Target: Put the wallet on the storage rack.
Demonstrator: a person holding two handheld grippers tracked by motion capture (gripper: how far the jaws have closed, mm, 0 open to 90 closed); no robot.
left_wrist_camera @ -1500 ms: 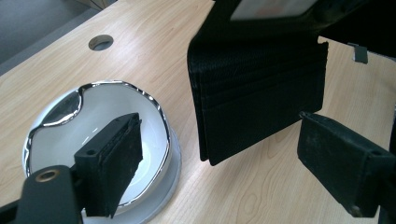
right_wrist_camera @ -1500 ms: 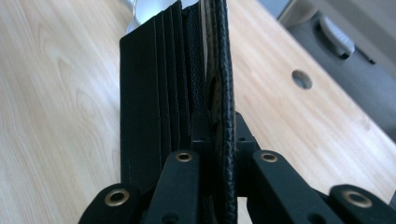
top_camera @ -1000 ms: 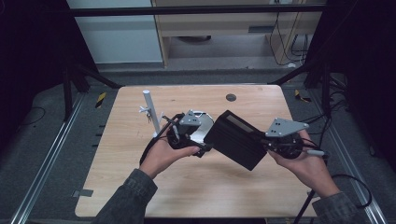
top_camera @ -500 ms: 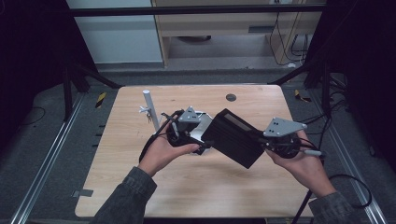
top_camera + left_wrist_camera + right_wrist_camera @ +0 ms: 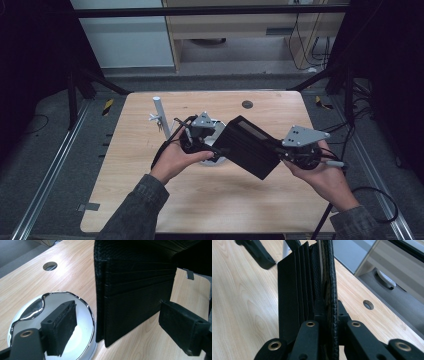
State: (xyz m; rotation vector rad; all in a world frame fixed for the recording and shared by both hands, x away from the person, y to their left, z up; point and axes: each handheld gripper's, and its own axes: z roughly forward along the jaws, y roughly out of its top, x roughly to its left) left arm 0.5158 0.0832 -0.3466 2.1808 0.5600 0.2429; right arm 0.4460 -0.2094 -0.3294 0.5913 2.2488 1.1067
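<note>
My right gripper [image 5: 280, 152] is clamped on one edge of the black leather wallet [image 5: 248, 146], holding it open above the table [image 5: 125, 165]. My left gripper [image 5: 117, 325] gapes wide around the floppy card-slot flap; I'd pinch its free edge.

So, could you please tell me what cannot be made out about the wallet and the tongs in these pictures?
- High view: the wallet hides part of the shiny round dish and whether it touches the left tongs.
- Left gripper view: the wallet's top is cut off by the edge; any card slot contents are too dark to tell.
- Right gripper view: the right tongs clamp the wallet, which hides the table behind.
</note>
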